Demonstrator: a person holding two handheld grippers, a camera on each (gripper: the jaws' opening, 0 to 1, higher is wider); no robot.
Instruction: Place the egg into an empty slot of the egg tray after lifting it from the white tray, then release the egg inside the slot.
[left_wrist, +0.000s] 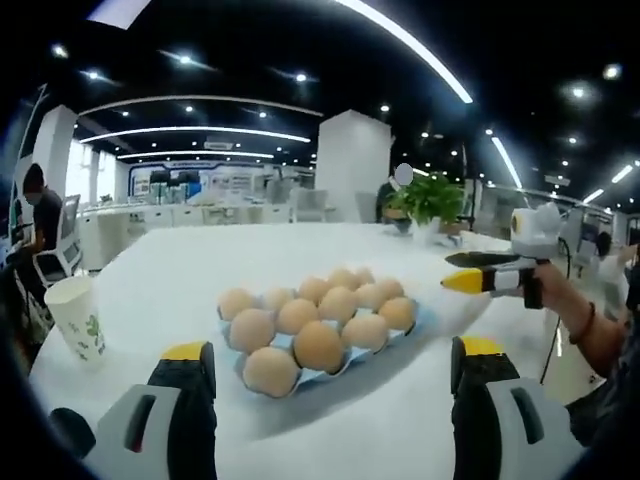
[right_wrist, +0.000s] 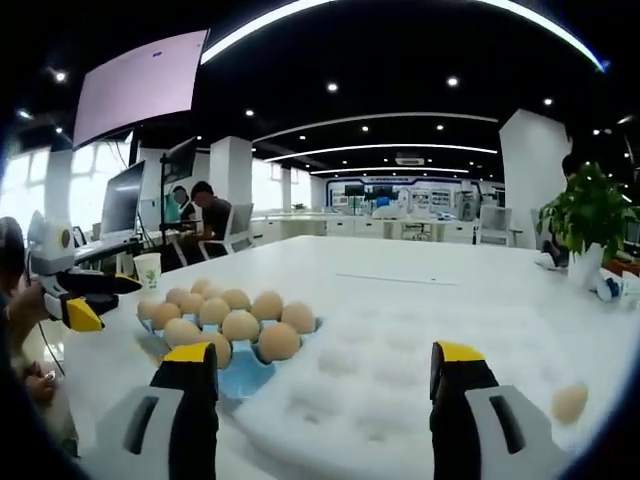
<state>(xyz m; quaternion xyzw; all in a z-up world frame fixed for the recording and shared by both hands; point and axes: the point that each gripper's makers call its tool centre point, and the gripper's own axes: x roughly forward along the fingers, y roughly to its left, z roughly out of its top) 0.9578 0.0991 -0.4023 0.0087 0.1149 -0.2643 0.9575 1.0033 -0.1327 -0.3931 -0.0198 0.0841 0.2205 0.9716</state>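
While both grippers are held above the table (right_wrist: 420, 270) with nothing between their jaws, no egg has yet been lifted. The left gripper (left_wrist: 330, 375) is seen with jaws wide apart before the blue egg tray (left_wrist: 425, 322), which is nearly filled with brown eggs. The right gripper (right_wrist: 325, 380) is likewise spread, poised over the white tray (right_wrist: 380, 390), beside the egg tray. One loose egg (right_wrist: 569, 402) is seen at the white tray's far right edge. A crack is risked if the jaws are closed hard on it, and a drop if an occupied slot is chosen.
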